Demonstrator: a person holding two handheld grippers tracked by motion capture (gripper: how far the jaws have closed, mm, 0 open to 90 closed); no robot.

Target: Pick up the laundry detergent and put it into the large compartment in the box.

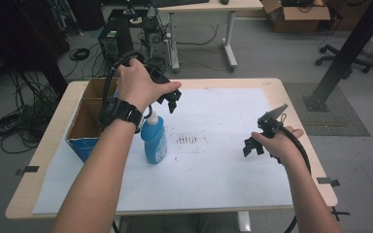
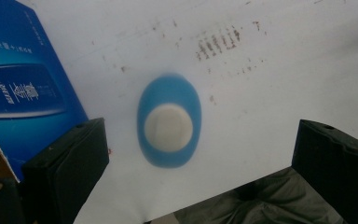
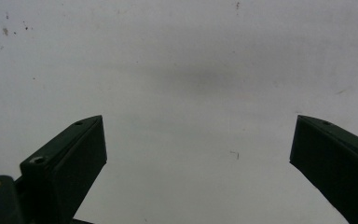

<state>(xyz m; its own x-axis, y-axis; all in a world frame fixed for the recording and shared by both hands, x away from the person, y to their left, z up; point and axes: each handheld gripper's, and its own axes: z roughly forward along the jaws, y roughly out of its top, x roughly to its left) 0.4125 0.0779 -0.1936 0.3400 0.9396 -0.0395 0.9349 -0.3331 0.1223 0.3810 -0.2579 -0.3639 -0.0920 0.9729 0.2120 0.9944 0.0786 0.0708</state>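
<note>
A blue bottle [image 1: 155, 140] with a white cap stands upright on the white sheet, beside the blue cardboard box [image 1: 85, 127]. My left gripper [image 1: 173, 100] hovers above the bottle, open and pointing down. In the left gripper view I look straight down on the bottle [image 2: 169, 121] and its white cap [image 2: 168, 127], centred between my wide-apart jaws with nothing touching it. My right gripper [image 1: 253, 145] is held low over the right part of the sheet, open. In the right gripper view its jaws frame bare white paper [image 3: 191, 70].
The open box [image 2: 23, 88] sits at the table's left edge, its blue printed side next to the bottle. Dark smudges [image 1: 186, 140] mark the sheet's middle. Black tape tabs [image 1: 328, 181] stick at the table's edges. Beyond the table are a desk, cables and a chair.
</note>
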